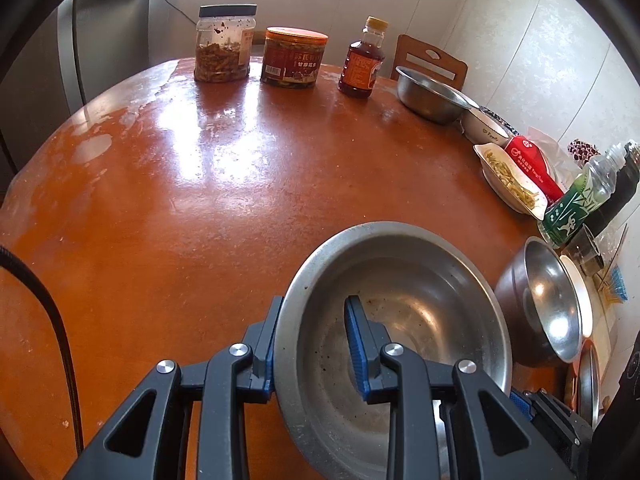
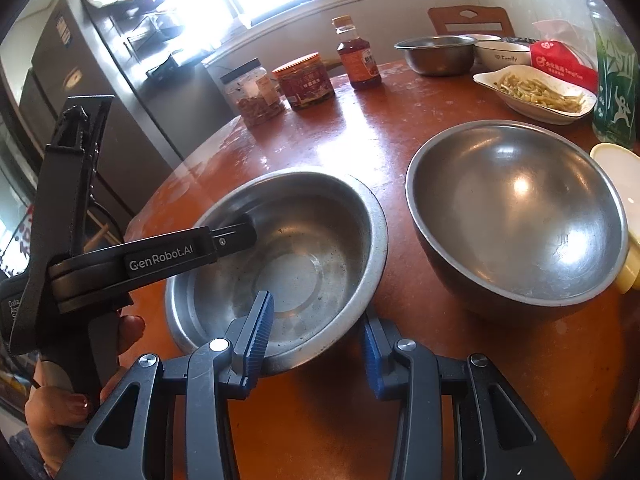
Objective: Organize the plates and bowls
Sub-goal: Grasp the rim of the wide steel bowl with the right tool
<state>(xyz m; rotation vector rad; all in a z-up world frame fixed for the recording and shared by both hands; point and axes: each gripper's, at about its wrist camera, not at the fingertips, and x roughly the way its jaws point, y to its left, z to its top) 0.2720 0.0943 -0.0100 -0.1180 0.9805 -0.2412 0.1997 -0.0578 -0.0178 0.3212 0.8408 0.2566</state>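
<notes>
On the round reddish-brown table, the wide, flat-rimmed steel basin sits at the near edge. The left gripper pinches its left rim, one blue pad outside, one inside. The right gripper straddles the near rim, one finger inside, the other outside; whether its pads press cannot be told. Just right of the basin stands a deep polished steel bowl. Far right, a smaller steel bowl rests near a white dish of vegetable strips.
</notes>
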